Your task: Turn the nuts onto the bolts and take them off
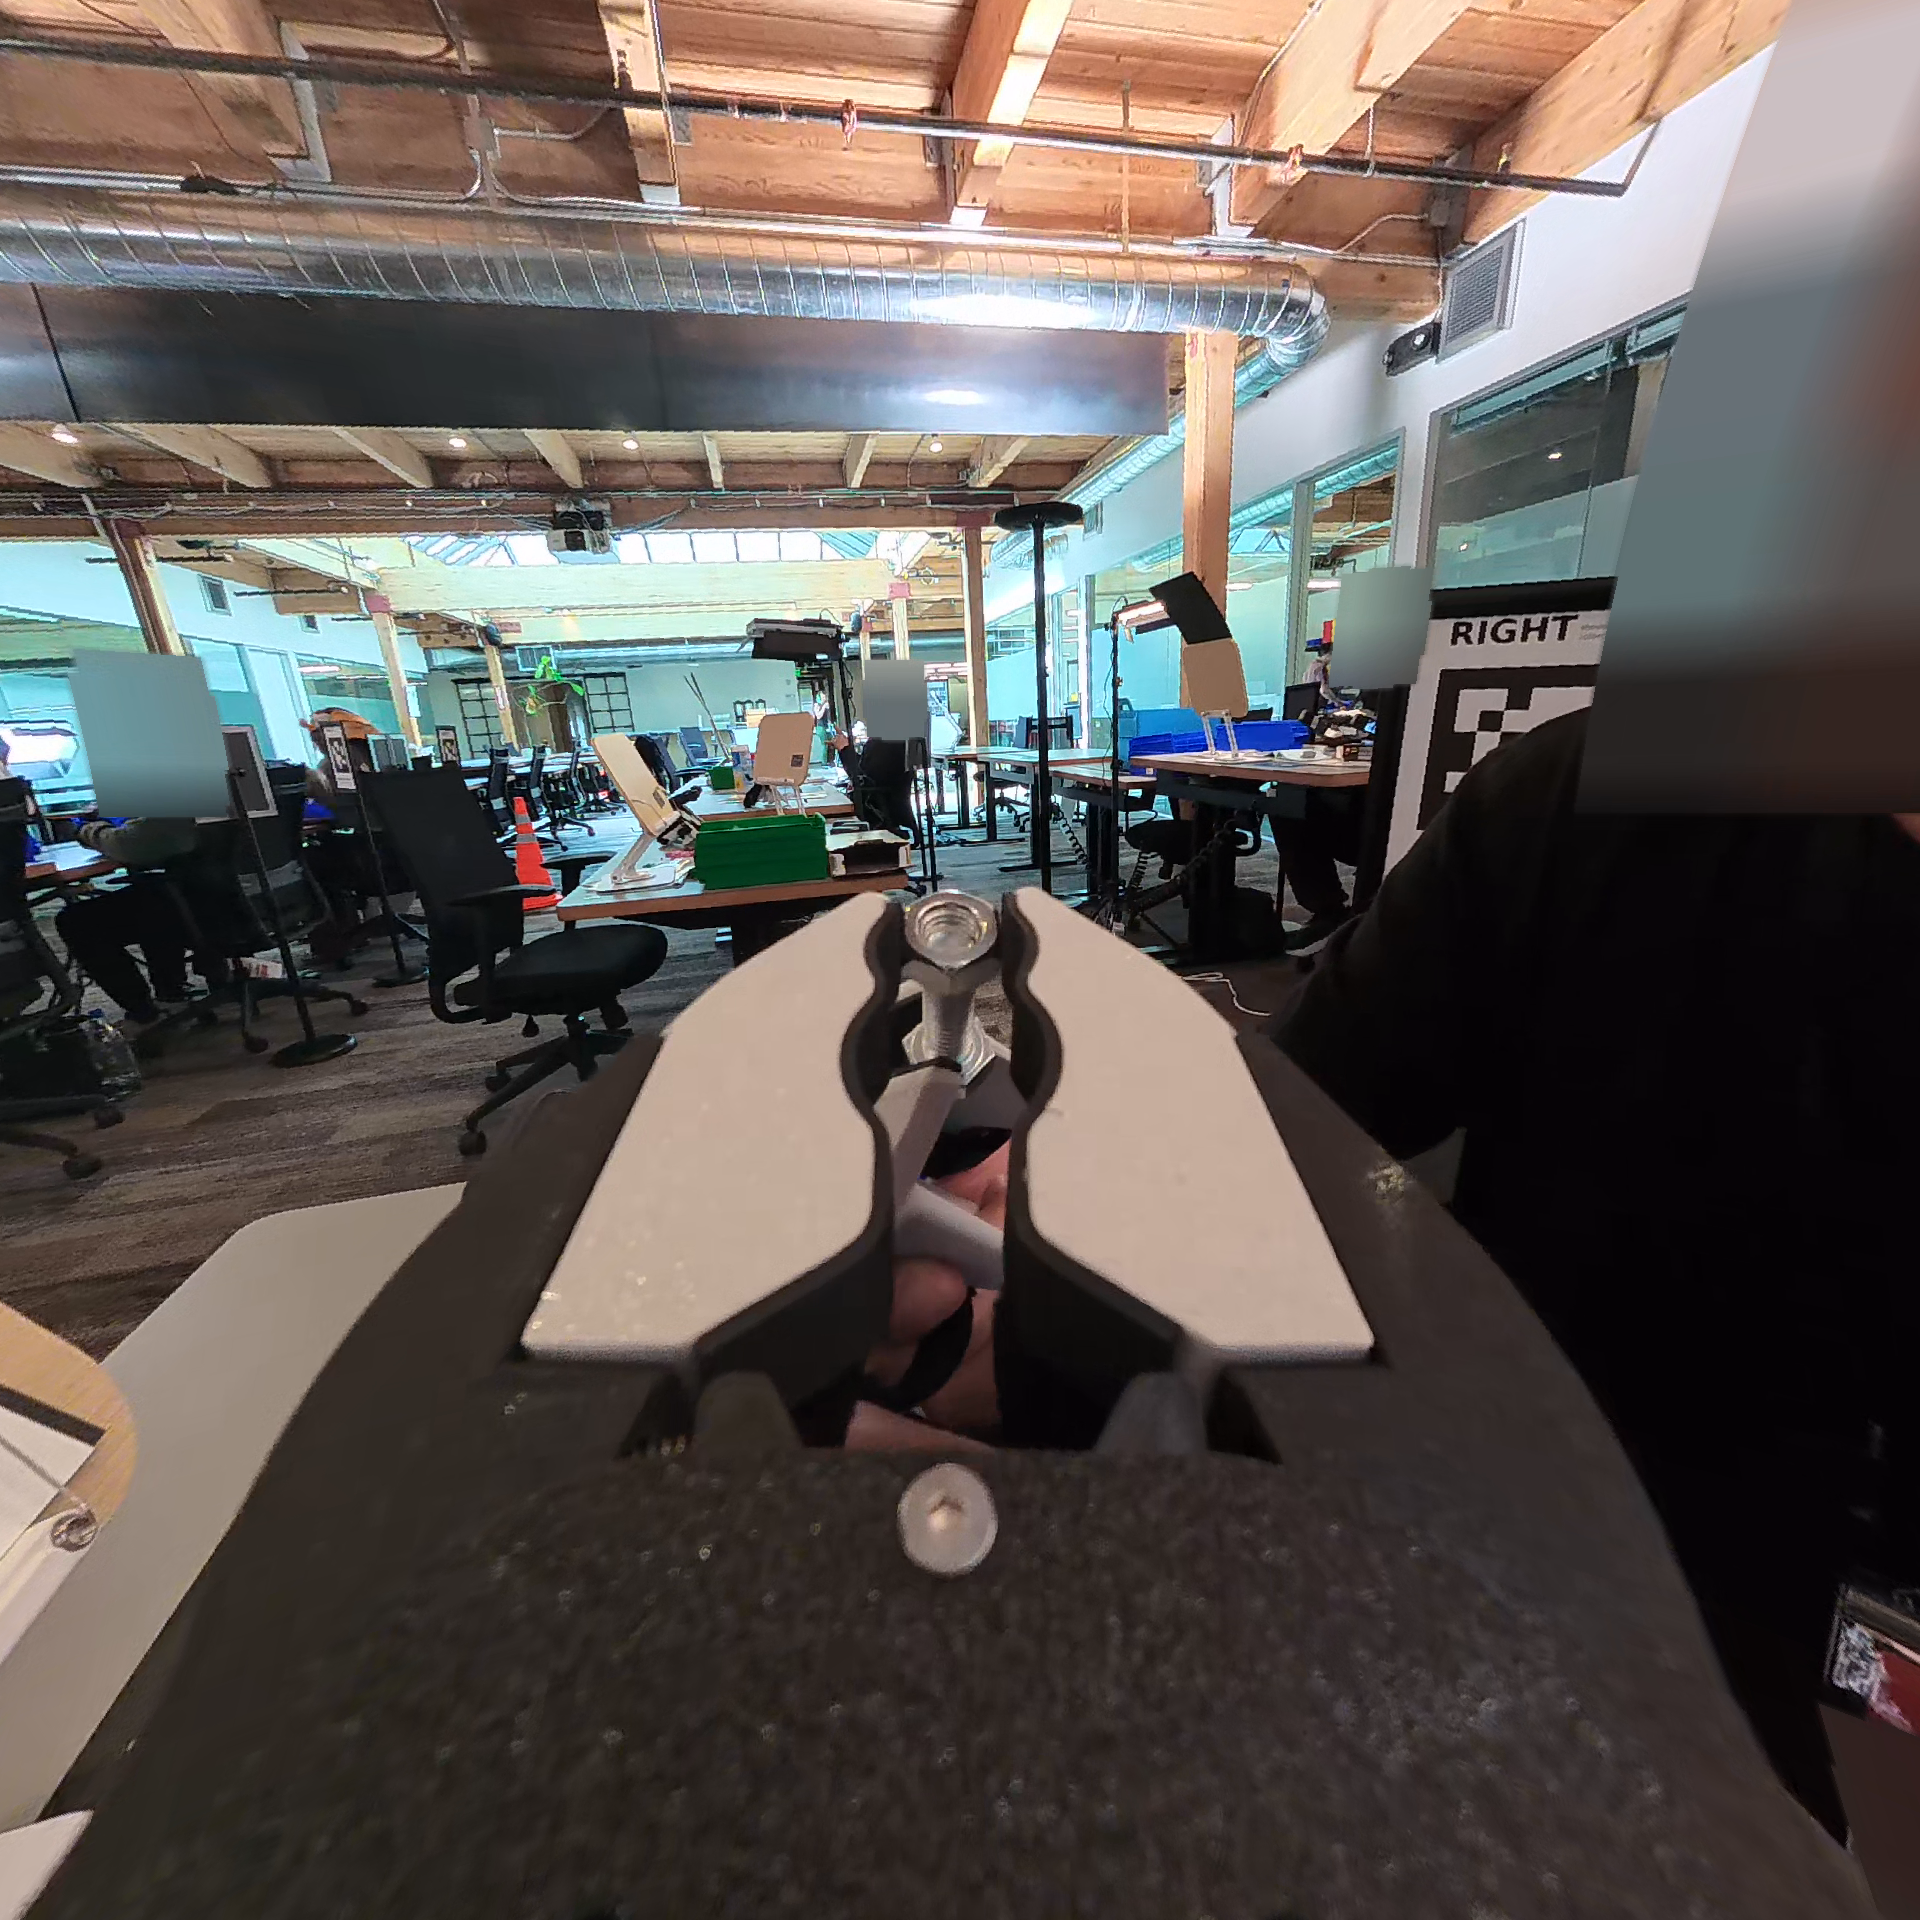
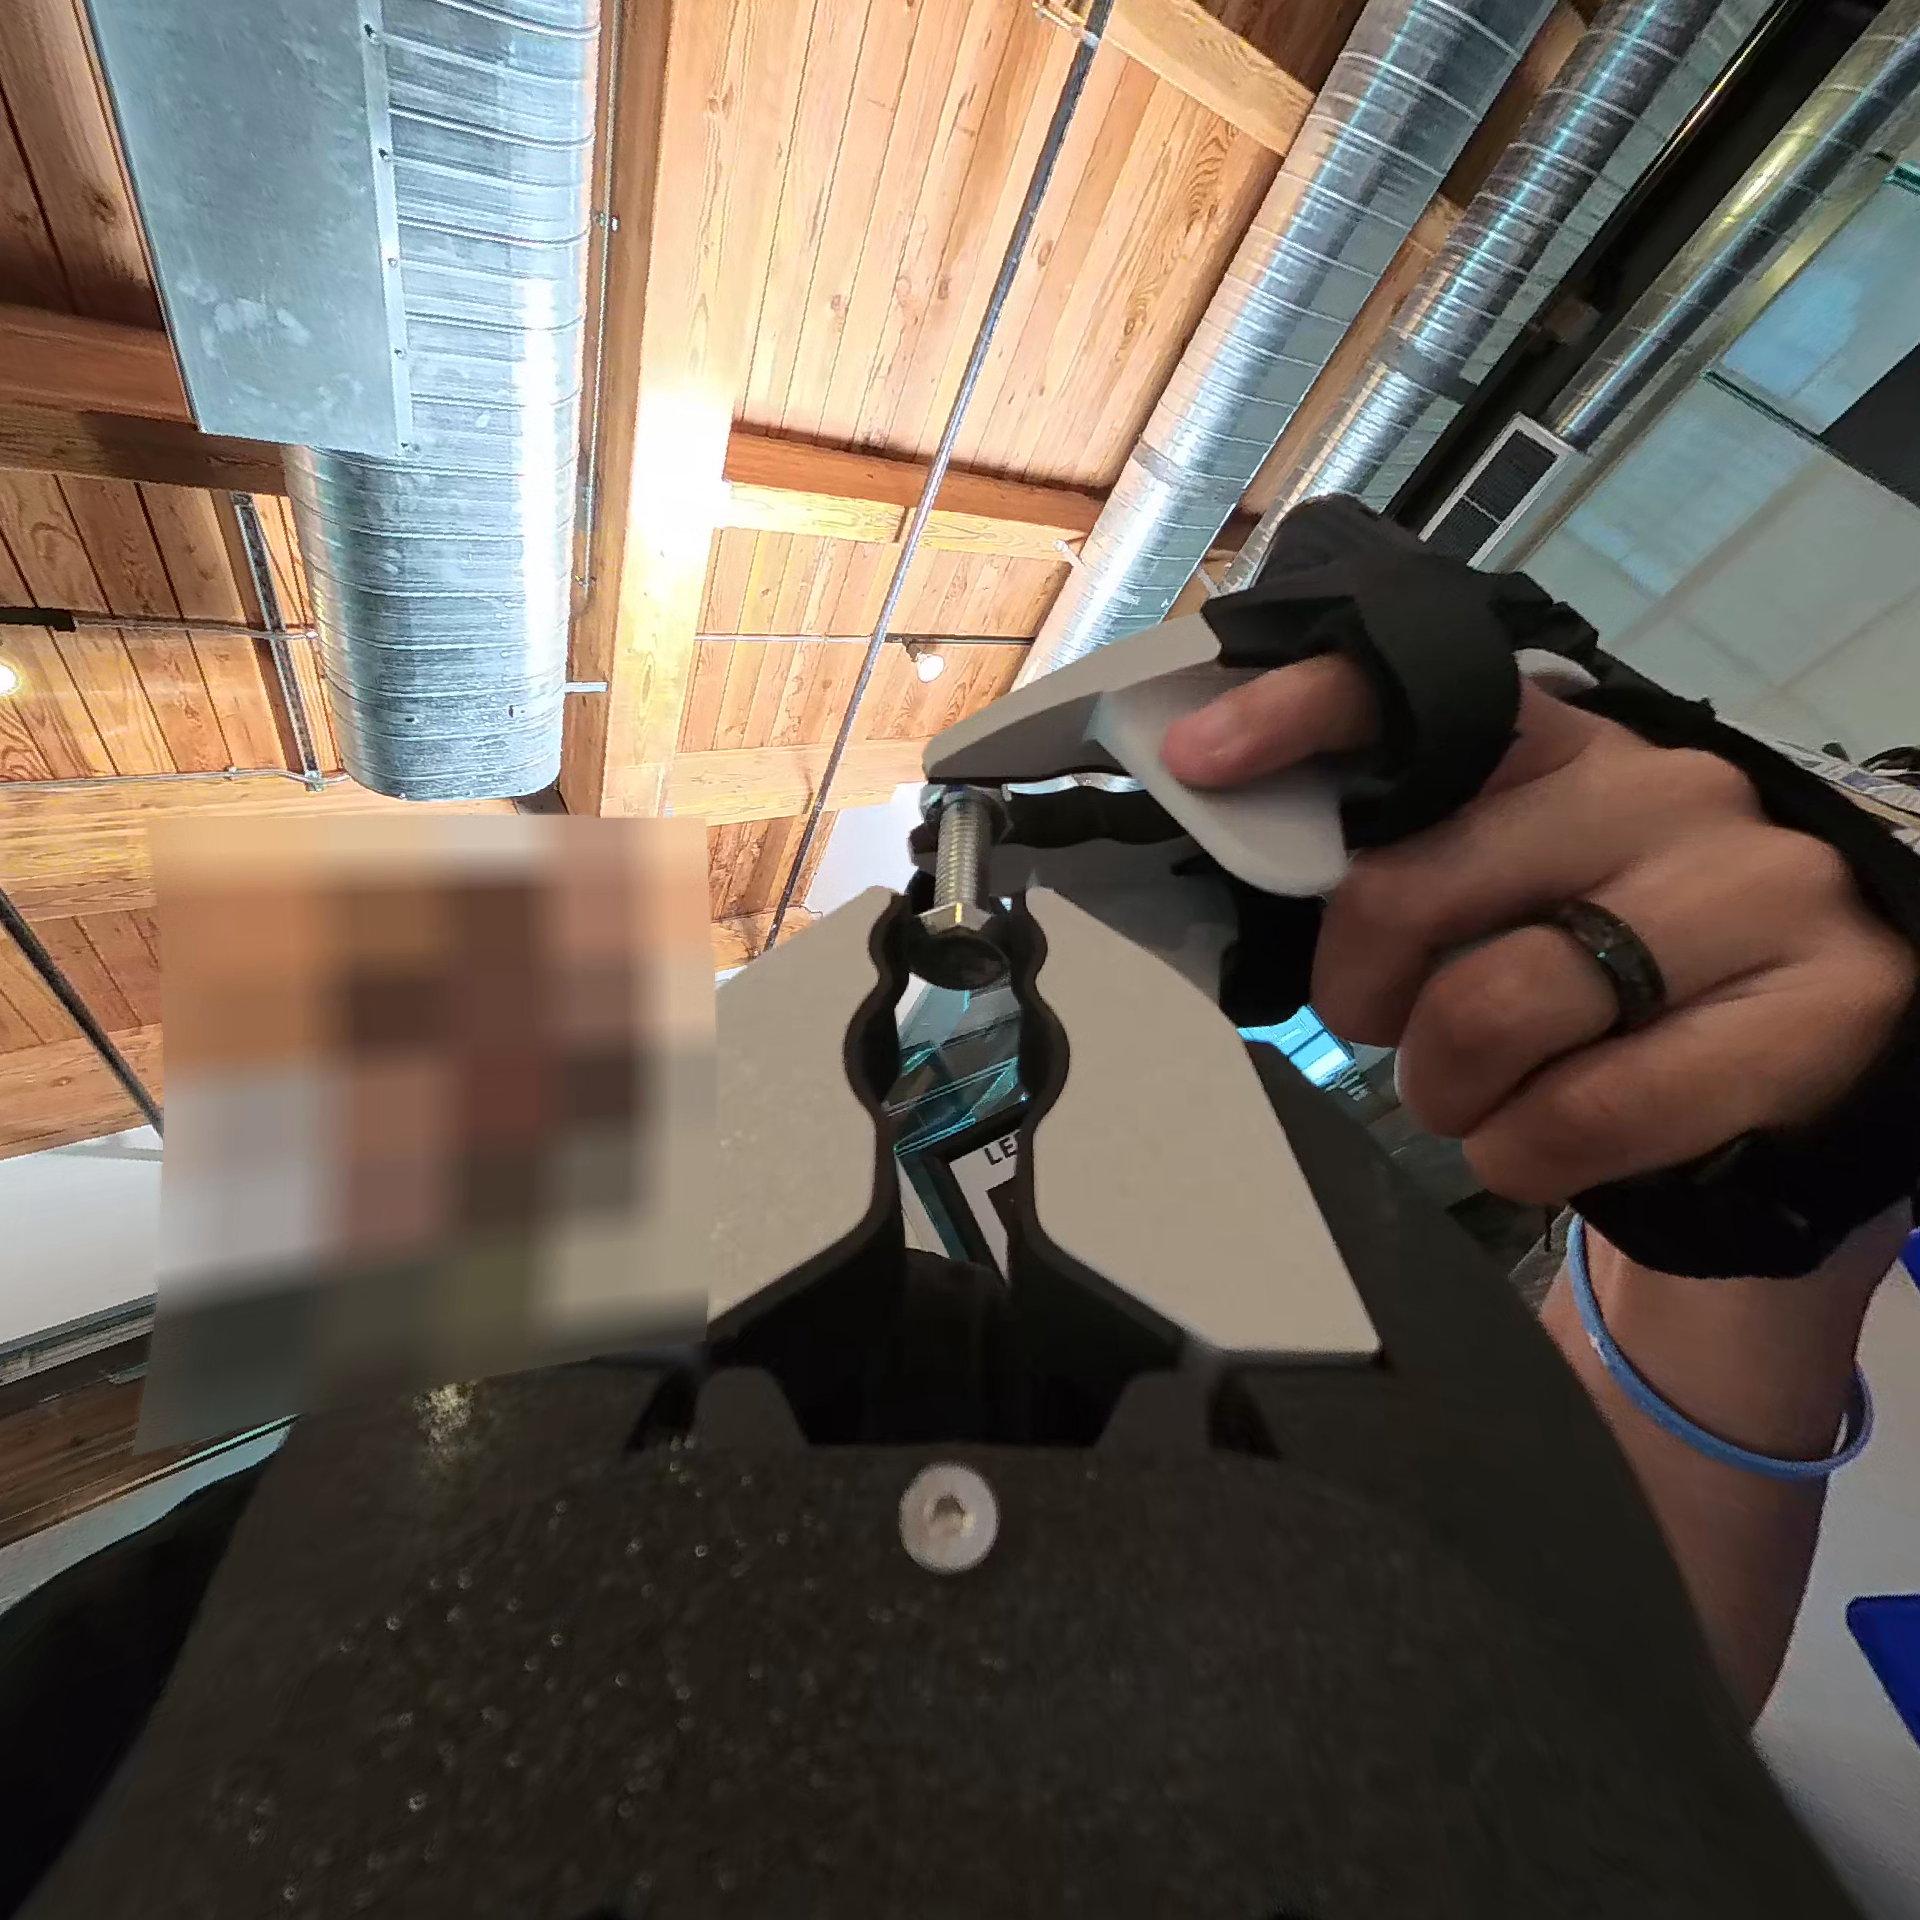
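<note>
In the left wrist view my left gripper [image 1: 951,935] is shut on a silver hex nut [image 1: 951,928] at its fingertips. The nut sits on the end of a threaded bolt [image 1: 940,1013] that runs down to the right gripper's grey fingers [image 1: 925,1117], seen through the gap between my fingers. In the right wrist view my right gripper [image 2: 956,951] is shut on the bolt's hex head [image 2: 954,956]. The threaded shaft [image 2: 961,857] rises to the nut [image 2: 935,802], which sits in the left gripper [image 2: 961,790]. A hand in a black fingerless glove [image 2: 1507,883] holds that gripper. Both are held up in the air.
A person in black [image 1: 1610,1143] stands close on the right. A white table corner [image 1: 187,1382] lies at the lower left. Behind are office chairs [image 1: 499,935], desks, green bins [image 1: 758,847] and an orange cone [image 1: 532,852]. Wooden ceiling and metal ducts [image 2: 436,520] fill the right wrist view. My two grippers' fingertips are within a few centimetres of each other.
</note>
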Tool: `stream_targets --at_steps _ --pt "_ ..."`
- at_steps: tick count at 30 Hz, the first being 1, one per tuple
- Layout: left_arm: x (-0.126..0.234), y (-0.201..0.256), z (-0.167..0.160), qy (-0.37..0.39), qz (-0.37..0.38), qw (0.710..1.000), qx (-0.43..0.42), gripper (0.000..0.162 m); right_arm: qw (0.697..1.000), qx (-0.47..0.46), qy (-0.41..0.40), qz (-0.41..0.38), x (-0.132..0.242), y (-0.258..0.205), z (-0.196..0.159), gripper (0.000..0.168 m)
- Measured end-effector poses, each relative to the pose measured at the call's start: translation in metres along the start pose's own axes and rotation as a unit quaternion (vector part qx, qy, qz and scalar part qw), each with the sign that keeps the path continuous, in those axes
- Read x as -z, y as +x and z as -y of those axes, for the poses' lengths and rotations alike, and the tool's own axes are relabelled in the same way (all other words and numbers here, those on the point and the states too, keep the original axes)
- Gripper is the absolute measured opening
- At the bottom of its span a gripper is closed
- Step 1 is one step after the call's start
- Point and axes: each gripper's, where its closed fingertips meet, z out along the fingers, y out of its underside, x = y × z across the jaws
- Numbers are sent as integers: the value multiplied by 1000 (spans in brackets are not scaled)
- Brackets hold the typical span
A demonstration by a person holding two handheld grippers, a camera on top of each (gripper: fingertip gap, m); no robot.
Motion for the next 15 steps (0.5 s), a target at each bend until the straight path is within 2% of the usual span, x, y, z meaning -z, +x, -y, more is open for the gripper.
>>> stream_targets --at_steps 4,9,12,15 --pt "-2 -5 2 -4 24 1000 8 17 1000 16 8 -9 0 -2 3 18" --pt "-2 -29 -4 -16 163 983 84 17 990 118 28 -71 11 3 18 18" --pt "3 -47 -10 -61 270 948 160 16 963 228 35 -139 20 10 27 18" --pt "6 -52 -10 -74 333 906 250 17 911 352 43 -209 30 11 38 18"
